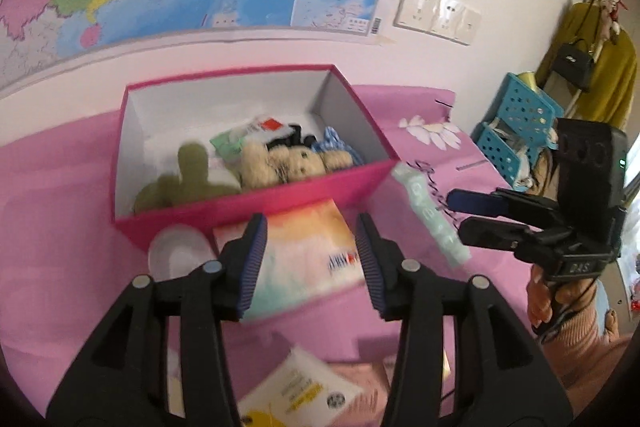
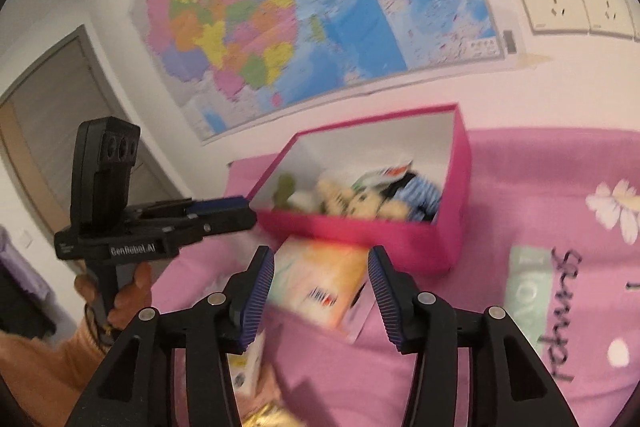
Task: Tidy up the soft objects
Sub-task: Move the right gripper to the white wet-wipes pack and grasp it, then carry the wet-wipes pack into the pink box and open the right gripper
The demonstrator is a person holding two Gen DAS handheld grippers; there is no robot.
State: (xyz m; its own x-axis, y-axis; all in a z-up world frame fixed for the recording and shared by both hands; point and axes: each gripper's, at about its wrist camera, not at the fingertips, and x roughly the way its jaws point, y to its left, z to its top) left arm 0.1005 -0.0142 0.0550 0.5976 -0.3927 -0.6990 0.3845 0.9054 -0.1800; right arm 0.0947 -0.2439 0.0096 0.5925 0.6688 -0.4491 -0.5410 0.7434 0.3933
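Both grippers hang spread and empty, left gripper (image 1: 310, 263) and right gripper (image 2: 320, 297), over the tissue pack (image 1: 308, 255) on the pink bed (image 1: 60, 227). At twelve o'clock, touching it, the pink box (image 1: 256, 203) holds a teddy bear (image 1: 288, 163) (among other soft things).

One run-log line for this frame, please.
left gripper: open, empty | right gripper: open, empty | pink box: holds teddy bear | tissue pack: outside box
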